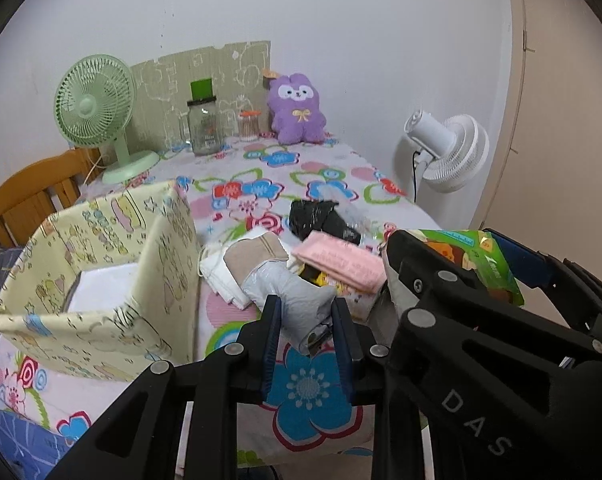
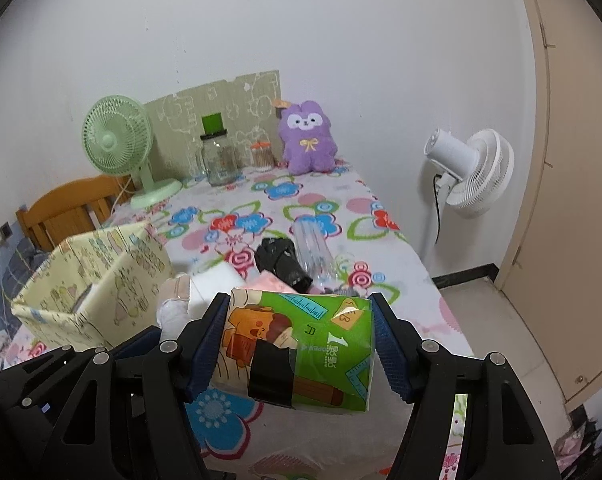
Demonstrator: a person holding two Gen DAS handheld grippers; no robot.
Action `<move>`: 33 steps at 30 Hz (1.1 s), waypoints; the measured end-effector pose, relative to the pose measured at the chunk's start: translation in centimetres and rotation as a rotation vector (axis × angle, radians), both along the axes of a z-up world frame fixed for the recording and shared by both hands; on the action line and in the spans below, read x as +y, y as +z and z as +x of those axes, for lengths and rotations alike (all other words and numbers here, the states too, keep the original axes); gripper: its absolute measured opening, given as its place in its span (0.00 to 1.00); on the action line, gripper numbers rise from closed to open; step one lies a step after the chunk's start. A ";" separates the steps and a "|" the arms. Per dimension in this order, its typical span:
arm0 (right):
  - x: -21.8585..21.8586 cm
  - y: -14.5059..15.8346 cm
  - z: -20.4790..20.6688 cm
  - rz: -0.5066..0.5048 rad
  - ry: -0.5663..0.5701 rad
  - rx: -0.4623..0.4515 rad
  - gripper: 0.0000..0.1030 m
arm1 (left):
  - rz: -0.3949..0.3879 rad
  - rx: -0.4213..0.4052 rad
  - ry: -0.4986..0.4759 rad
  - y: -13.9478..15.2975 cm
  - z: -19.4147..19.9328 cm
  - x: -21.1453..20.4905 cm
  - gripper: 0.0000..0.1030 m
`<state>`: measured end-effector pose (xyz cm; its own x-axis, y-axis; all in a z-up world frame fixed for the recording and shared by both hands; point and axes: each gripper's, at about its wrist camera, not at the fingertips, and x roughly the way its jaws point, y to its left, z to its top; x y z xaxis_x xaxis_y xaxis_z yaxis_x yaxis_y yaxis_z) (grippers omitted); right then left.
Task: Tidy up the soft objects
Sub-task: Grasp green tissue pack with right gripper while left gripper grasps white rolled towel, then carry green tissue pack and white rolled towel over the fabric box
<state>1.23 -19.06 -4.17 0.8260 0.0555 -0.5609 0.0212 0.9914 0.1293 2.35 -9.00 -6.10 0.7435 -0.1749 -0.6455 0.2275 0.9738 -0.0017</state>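
My left gripper is shut on the near end of a grey plastic-wrapped roll, held just above the flowered table cover. The right gripper is shut on a green tissue pack with cartoon print, lifted off the table; the left wrist view shows this pack at the right. A yellow fabric storage box stands open to the left, with something white lying in it. Behind the roll lie a beige folded cloth, a white cloth, a pink pack and a black bag.
A purple plush toy, a glass jar, a small swab jar and a green desk fan stand along the table's far edge. A white standing fan is off the right side, a wooden chair at the left.
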 end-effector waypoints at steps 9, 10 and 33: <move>0.3 1.8 0.7 -0.003 0.006 -0.012 0.69 | -0.002 -0.028 0.015 2.0 0.6 0.7 0.24; 0.5 2.1 0.9 -0.005 0.008 -0.011 0.69 | -0.002 -0.030 0.018 2.2 0.6 0.7 0.24; 5.7 5.2 3.9 0.027 0.096 -0.010 0.69 | 0.032 -0.078 0.066 5.6 2.4 5.4 0.24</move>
